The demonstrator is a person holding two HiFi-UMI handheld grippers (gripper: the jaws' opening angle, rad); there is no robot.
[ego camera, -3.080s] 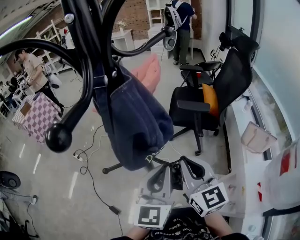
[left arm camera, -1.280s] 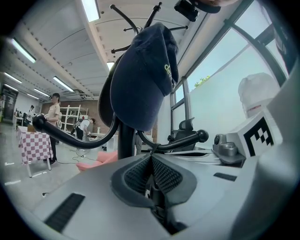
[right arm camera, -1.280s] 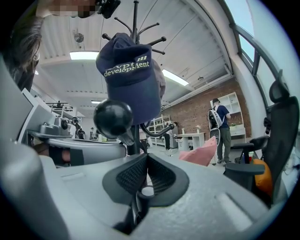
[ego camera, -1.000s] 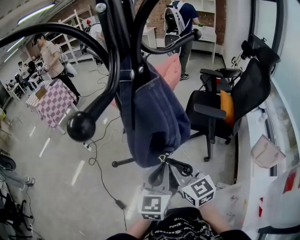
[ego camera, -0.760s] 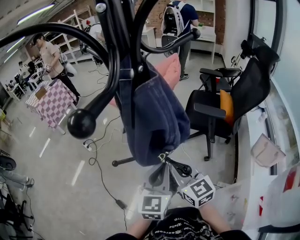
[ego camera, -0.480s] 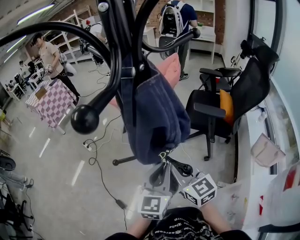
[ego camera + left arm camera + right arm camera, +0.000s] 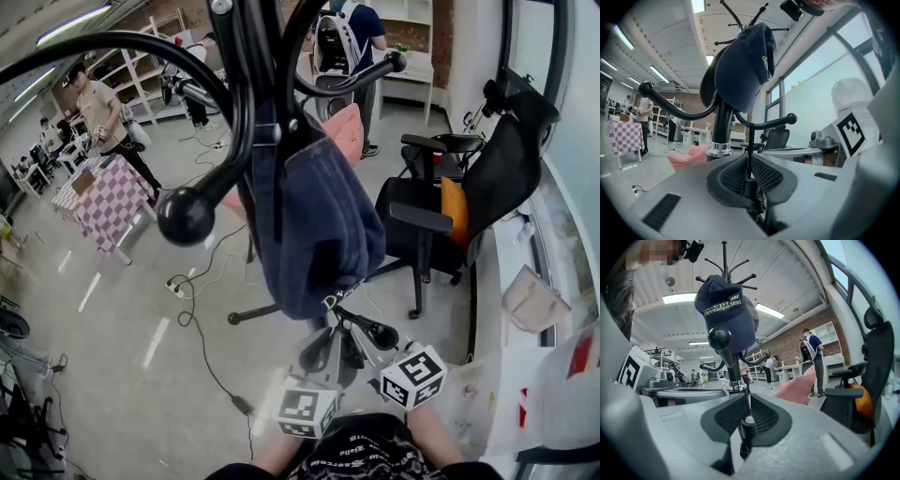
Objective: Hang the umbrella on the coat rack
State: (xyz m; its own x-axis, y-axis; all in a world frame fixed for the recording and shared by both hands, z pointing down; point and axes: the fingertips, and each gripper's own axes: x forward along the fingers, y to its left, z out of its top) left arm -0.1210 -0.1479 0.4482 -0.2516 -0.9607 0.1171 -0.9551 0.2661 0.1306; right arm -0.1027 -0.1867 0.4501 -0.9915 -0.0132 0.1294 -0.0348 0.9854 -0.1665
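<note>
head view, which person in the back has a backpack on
The person standing at top centre, back turned, wearing a black and white backpack. The person at left by the checkered table wears a beige top, no backpack showing.

A black office chair (image 7: 495, 155) carries an orange cushion (image 7: 454, 212). Left of it hangs a navy fabric cap (image 7: 323, 225); farther left stands a purple-checked table (image 7: 101, 192)

Coat rack pole (image 7: 261, 66) — top beyond the head view's upper edge, lower part behind the navy cap (image 7: 319, 220).
</note>
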